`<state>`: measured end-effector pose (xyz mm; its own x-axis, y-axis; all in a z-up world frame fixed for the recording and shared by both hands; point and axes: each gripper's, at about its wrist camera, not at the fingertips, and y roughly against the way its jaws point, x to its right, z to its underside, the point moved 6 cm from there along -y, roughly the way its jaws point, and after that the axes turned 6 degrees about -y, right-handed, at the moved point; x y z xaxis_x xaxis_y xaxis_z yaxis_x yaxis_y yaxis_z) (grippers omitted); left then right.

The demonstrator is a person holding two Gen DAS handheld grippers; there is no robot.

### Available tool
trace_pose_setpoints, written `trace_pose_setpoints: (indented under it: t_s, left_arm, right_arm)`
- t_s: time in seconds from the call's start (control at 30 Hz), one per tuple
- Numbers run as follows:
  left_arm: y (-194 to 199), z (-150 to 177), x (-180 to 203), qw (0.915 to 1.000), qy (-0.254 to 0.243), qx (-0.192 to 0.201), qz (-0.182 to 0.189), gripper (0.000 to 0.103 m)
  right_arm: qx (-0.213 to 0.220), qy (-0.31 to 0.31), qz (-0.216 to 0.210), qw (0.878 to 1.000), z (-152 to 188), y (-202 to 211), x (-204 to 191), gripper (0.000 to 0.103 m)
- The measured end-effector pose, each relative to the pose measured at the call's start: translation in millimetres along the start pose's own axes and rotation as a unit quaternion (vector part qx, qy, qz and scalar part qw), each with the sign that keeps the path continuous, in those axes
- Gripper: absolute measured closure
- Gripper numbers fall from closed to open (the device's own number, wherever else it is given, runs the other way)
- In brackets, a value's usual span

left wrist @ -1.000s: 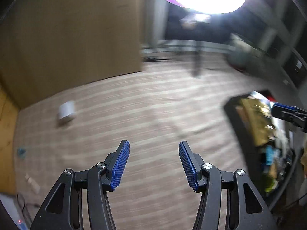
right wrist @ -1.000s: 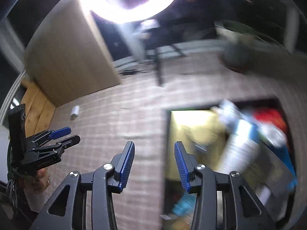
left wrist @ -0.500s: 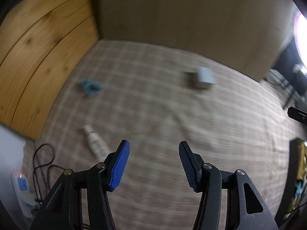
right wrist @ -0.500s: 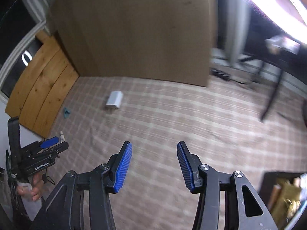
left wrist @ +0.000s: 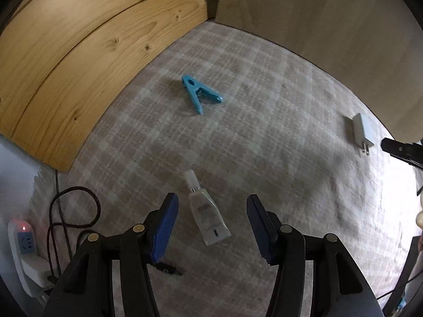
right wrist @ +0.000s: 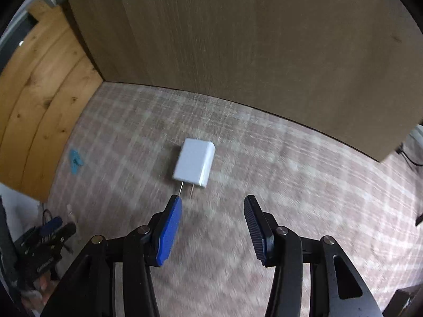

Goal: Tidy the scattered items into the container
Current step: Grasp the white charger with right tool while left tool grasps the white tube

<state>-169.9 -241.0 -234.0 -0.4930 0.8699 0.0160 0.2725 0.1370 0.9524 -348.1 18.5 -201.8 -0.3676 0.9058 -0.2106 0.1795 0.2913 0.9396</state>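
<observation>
Between the wide, empty jaws of the left gripper point(left wrist: 210, 227): small white tube point(left wrist: 205, 214), lying askew on checked cloth point(left wrist: 277, 158), liable to skid aside; right gripper point(right wrist: 212, 227), wide, short of charger point(right wrist: 194, 163).

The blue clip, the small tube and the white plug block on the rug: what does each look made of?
Blue clip: likely moulded plastic, uniform colour, slight sheen. Small tube: apparently soft translucent plastic, with a clear cap and flat crimped end. White plug block: smooth matte white plastic shell with two thin, seemingly metal prongs. All rest on a woven plaid rug.
</observation>
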Motion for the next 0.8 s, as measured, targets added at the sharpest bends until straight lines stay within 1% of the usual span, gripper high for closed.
trace_pose_setpoints:
  t_s: [0.27,0.33,0.47,0.5,0.53,0.6,0.67,0.73,0.8]
  left_arm:
    - [-15,-7,-7,0.9998,0.016,-0.011,0.003,0.045]
    - [-18,-6,-8,0.9997,0.020,-0.016,0.005,0.045]
    - [-21,-6,-7,0.9998,0.017,-0.012,0.000,0.046]
    - [-20,-6,-7,0.9998,0.018,-0.012,-0.003,0.050]
    - [-20,-5,-7,0.9997,0.017,-0.011,-0.009,0.057]
    - [-19,-4,-7,0.9997,0.018,-0.010,-0.015,0.064]
    - [-17,-1,-7,0.9996,0.026,-0.008,-0.010,0.076]
    - [-14,5,-4,0.9995,0.030,-0.010,0.004,0.083]
    - [-12,11,-1,0.9993,0.030,-0.010,0.017,0.083]
  right_arm:
    - [-0.016,-0.014,-0.012,1.000,-20,-31,-12,0.058]
    - [-0.018,-0.010,-0.006,1.000,-24,-37,-17,0.058]
    - [-0.025,0.009,0.001,1.000,-26,-47,-28,0.057]
    - [-0.023,0.016,0.008,1.000,-26,-48,-28,0.057]
    - [-0.019,0.025,0.015,0.999,-26,-48,-30,0.058]
    - [-0.018,0.041,0.024,0.999,-24,-48,-32,0.059]
    - [-0.014,0.052,0.029,0.998,-21,-46,-32,0.069]
    - [-0.014,0.060,0.022,0.998,-16,-44,-31,0.071]
    - [-0.015,0.063,0.018,0.998,-8,-40,-28,0.071]
